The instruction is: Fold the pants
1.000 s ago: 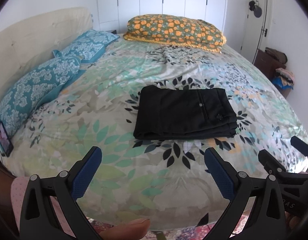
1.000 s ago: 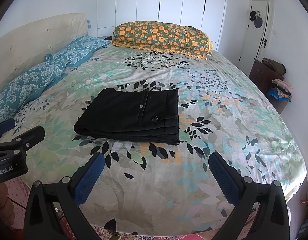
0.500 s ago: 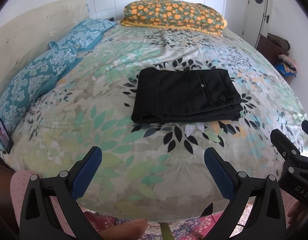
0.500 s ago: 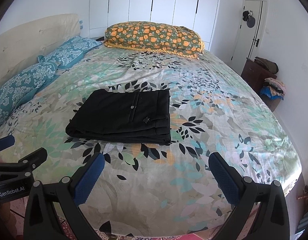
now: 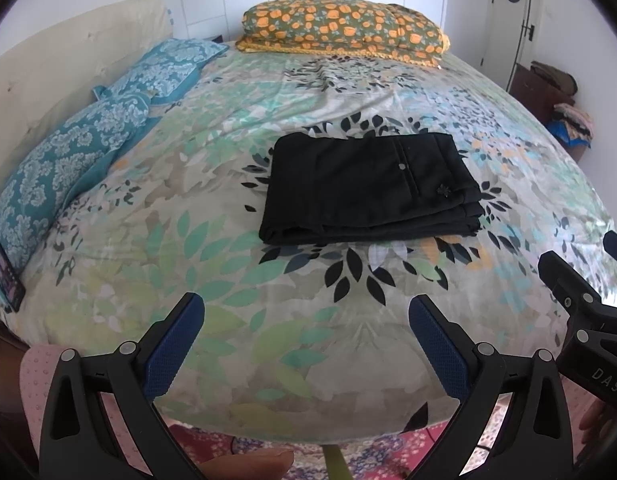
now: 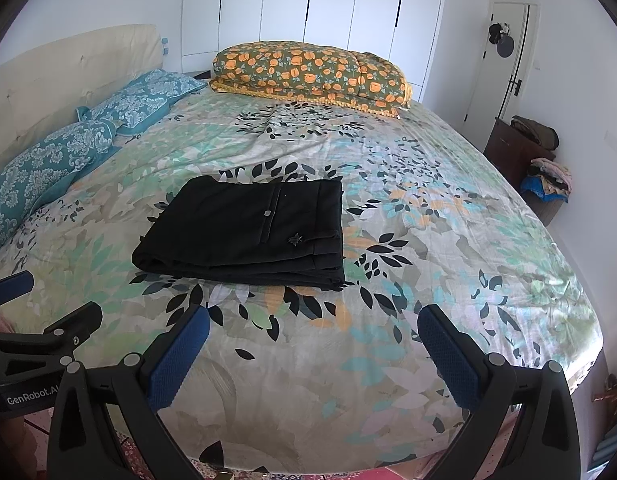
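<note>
Resting spot: the black pants [image 5: 368,184] lie folded into a flat, layered rectangle near the middle of the floral bedspread [image 5: 212,248], well apart from both grippers.
Left gripper [image 5: 306,326]: jaws spread wide, holding nothing, hanging over the near edge of the bed.
Right gripper [image 6: 313,338]: likewise wide and empty, also short of the pants.
Fold state: edges look squared, the stacked layers showing along the near side; I judge the folding essentially done.
Handling: soft woven cloth, light and limp; it would sag and unfold if lifted by one layer only.
Slip: the fabric looks smooth, so layers may slide on each other.
Where to grip: should it need moving, pinch through the whole stack at the near left and near right corners, one gripper each, so all layers come up together.
Avoid: the top flap by the button [image 5: 400,167], which would peel open.
Surroundings: teal pillows [image 5: 68,152] to the left, orange-flowered quilt [image 5: 344,30] at the far side.
</note>
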The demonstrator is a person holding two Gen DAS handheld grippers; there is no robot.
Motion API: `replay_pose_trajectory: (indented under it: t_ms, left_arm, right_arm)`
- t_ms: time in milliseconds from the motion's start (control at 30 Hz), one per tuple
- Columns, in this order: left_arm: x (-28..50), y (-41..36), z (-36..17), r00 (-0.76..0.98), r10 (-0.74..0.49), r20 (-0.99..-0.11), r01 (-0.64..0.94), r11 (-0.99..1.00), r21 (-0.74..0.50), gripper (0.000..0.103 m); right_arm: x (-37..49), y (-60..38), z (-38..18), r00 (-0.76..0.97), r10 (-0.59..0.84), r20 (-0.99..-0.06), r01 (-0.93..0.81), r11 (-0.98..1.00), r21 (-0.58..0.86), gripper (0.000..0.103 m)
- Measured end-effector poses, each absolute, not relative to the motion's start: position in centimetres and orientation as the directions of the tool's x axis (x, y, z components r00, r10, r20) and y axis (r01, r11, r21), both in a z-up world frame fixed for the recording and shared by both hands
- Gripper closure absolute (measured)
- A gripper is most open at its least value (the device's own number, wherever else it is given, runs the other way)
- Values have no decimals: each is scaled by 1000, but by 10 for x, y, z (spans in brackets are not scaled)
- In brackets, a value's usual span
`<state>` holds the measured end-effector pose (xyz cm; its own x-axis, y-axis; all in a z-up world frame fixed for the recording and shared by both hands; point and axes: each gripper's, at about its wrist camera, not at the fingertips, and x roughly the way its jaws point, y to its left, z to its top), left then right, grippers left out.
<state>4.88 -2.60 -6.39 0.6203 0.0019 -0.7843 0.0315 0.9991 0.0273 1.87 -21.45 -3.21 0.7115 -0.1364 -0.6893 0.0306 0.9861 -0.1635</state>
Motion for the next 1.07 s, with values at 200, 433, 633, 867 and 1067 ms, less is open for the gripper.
replay_pose_trajectory:
  t_ms: [200,433,633,867,1067]
  left_arm:
    - [48,-27,-63,627,-6,-779,40,999,25,1]
    - [49,-27,-64,625,-5,-781,35,999,22,1]
    - [50,-27,-64,626,-5,-780,36,999,23,1]
    - [51,-25,-66,620,-14,-785,35,999,10,1]
    - [49,-23,-66,632,-20,-775,27,1000,-4,1]
  right_arm:
    - [19,-214,-34,709,-133,-692,26,986,-163,0]
    - [21,-213,-37,700,-129,-702,18,986,-163,0]
    - [23,-213,-39,695,-125,-708,11,986,-163,0]
    - [23,-213,-40,693,-125,-710,7,986,-167,0]
    - [23,-212,-39,698,-123,-706,5,986,-167,0]
